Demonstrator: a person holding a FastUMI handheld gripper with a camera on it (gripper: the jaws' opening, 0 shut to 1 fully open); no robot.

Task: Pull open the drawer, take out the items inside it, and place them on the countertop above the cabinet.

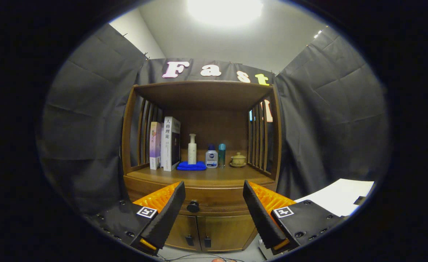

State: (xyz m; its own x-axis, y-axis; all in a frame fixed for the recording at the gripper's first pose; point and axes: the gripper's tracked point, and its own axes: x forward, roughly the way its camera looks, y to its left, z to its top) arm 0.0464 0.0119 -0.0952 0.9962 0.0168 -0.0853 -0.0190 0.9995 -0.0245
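A wooden cabinet stands straight ahead. Its drawer is closed, and a dark round knob sits on the drawer front. My gripper is open, a short way in front of the drawer. The knob shows between the fingers, nearer the left finger. Nothing is held. The countertop lies just above the drawer, beyond the fingertips. The inside of the drawer is hidden.
On the countertop stand two books, a white pump bottle on a blue cloth, two small bottles and a lidded cup. Two lower doors sit under the drawer. A white sheet lies to the right.
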